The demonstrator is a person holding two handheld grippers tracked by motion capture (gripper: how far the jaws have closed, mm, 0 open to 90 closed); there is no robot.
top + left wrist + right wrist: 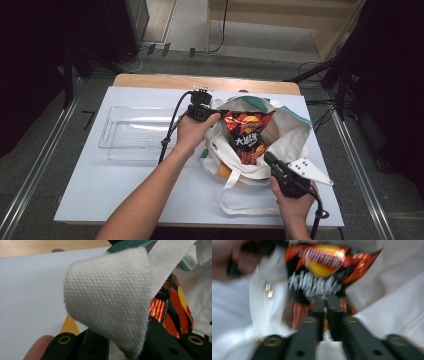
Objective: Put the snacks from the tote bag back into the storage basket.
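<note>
Snack bag point(246, 134), orange and black, sits inside our white tote bag point(290, 135), right of a clear tray point(131, 131). Our left gripper point(216, 112) pinches the tote's strap point(110, 302). Our right gripper point(267, 158), jaws nearly together, grips the snack's lower edge; lifting out remains.

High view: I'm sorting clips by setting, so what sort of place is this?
Probably a lab or studio set up for recording: a table covered in a white sheet, dark stands beside it, cables on grey carpet.
</note>
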